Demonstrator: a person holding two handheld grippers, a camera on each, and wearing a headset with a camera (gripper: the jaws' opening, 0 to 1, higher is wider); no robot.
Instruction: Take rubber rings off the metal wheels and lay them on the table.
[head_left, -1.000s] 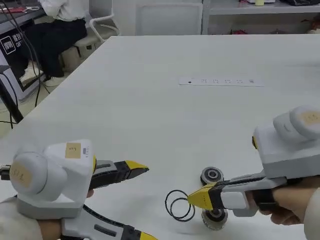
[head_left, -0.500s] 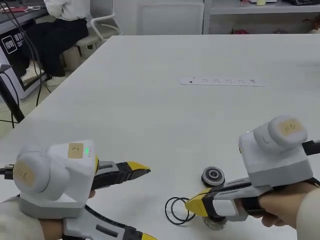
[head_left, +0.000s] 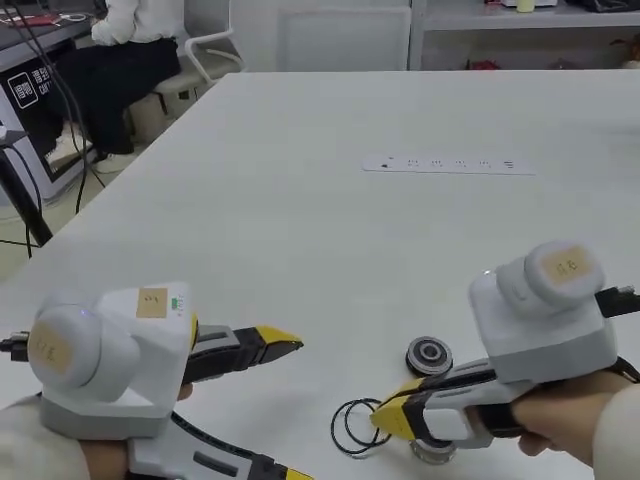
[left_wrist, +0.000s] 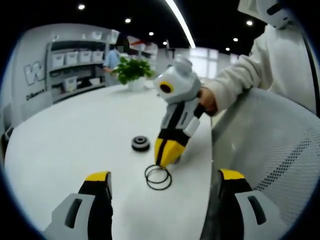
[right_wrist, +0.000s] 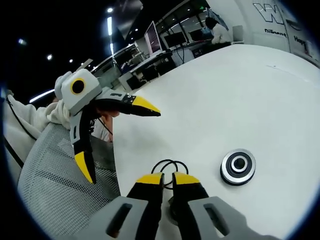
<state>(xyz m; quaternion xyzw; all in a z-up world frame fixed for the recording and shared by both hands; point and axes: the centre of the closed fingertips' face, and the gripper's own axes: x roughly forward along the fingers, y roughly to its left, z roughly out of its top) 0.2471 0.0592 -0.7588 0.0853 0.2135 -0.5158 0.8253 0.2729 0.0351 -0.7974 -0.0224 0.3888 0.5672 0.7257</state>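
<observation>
Over the last second my right gripper (head_left: 385, 420) has dropped lower and slid in over the near wheel (head_left: 432, 452), so most of that wheel is now hidden under it. Its jaws are drawn nearly together. In the right gripper view their tips sit right at the edge of the rings (right_wrist: 169, 165), and I cannot tell whether rubber is pinched between them.

The two rings (head_left: 356, 427) lie overlapped and flat on the table (head_left: 330, 230), just left of the near wheel, and have not shifted. The far wheel (head_left: 428, 355) stands apart, a little beyond them, untouched. Its rim looks dark, but I cannot tell whether it still carries a ring.

My left gripper (head_left: 297, 408) hangs well to the left with its jaws spread wide and nothing between them. It has barely moved.

I judge that with two rings already down, the right gripper is either setting one down or coming back to the near wheel for another. The next move needs a careful bite on the wheel's edge, and the left is free to steady it.
</observation>
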